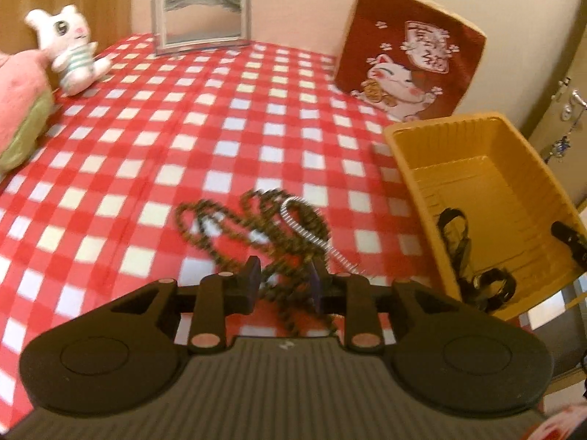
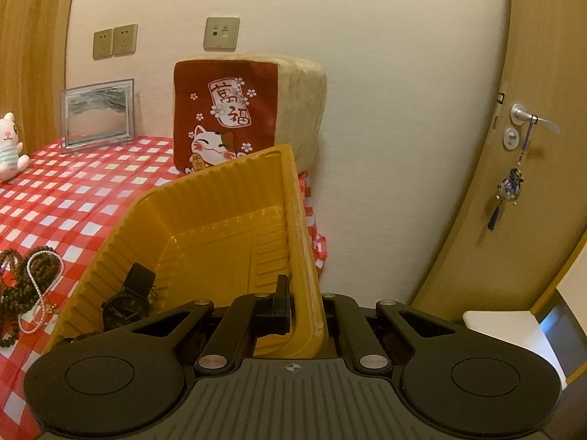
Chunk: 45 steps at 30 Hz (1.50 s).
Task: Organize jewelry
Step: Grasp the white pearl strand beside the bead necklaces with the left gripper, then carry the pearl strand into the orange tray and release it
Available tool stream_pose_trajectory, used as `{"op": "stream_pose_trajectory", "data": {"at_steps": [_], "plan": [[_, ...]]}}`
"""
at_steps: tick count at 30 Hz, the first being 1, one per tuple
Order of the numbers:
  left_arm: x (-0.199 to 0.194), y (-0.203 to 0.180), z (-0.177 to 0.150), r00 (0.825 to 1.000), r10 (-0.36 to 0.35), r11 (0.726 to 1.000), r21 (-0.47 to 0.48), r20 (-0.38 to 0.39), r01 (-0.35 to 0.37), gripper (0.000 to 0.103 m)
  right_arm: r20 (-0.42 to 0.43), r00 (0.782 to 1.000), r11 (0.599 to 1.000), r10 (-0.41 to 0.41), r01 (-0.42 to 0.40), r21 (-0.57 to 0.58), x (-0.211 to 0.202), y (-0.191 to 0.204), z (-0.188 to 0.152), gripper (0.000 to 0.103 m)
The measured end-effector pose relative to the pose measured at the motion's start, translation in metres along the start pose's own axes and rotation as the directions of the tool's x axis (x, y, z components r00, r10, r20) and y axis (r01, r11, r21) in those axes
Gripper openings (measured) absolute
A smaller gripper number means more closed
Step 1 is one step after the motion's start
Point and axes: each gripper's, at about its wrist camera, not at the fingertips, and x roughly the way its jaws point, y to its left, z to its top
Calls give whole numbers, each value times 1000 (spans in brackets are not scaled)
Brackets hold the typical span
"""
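A tangled brown bead necklace (image 1: 256, 227) lies on the red-checked cloth (image 1: 146, 146), with a thin white pearl strand (image 1: 308, 227) looped over it. My left gripper (image 1: 285, 282) hangs low over the near end of the tangle. Its jaws stand apart, with bead strands lying loosely in the gap. The right wrist view shows the same beads (image 2: 22, 286) and pearl strand (image 2: 36, 293) at far left. My right gripper (image 2: 306, 311) is shut on the right wall of the yellow plastic tray (image 2: 220, 227), holding it tilted. A black watch (image 2: 126, 300) lies inside the tray (image 1: 477, 168).
A white plush toy (image 1: 69, 47) and a pink plush (image 1: 18, 110) sit at the far left. A framed picture (image 1: 201, 14) and a red cat cushion (image 1: 407, 55) lean against the back wall. The table ends just right of the tray, near a door (image 2: 524, 117).
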Motion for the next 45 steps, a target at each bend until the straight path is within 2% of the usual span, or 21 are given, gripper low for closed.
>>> {"op": "stream_pose_trajectory", "data": {"at_steps": [10, 20, 26, 28, 29, 37, 45], "plan": [[42, -3, 23, 998, -61, 998, -25, -22, 60, 25, -6, 1000, 1000, -21, 22, 12, -1, 2, -1, 4], [80, 20, 37, 993, -93, 980, -183, -74, 78, 23, -10, 1000, 999, -24, 24, 21, -1, 1, 0, 4], [89, 26, 38, 991, -104, 970, -229, -87, 82, 18, -12, 1000, 999, -26, 26, 22, 0, 1, 0, 4], [91, 28, 39, 990, -107, 967, -240, -89, 83, 10, -14, 1000, 999, -28, 28, 25, 1, 1, 0, 4], [92, 28, 39, 990, -111, 965, -246, -91, 86, 3, -15, 999, 999, -29, 29, 26, 1, 1, 0, 4], [72, 22, 45, 986, -163, 959, -240, -39, 149, 2, -14, 1000, 999, -28, 28, 26, 1, 2, 0, 4], [23, -2, 60, 971, -235, 955, -174, 47, 240, 2, -17, 1000, 999, -22, 23, 35, 2, 0, -1, 4]]}}
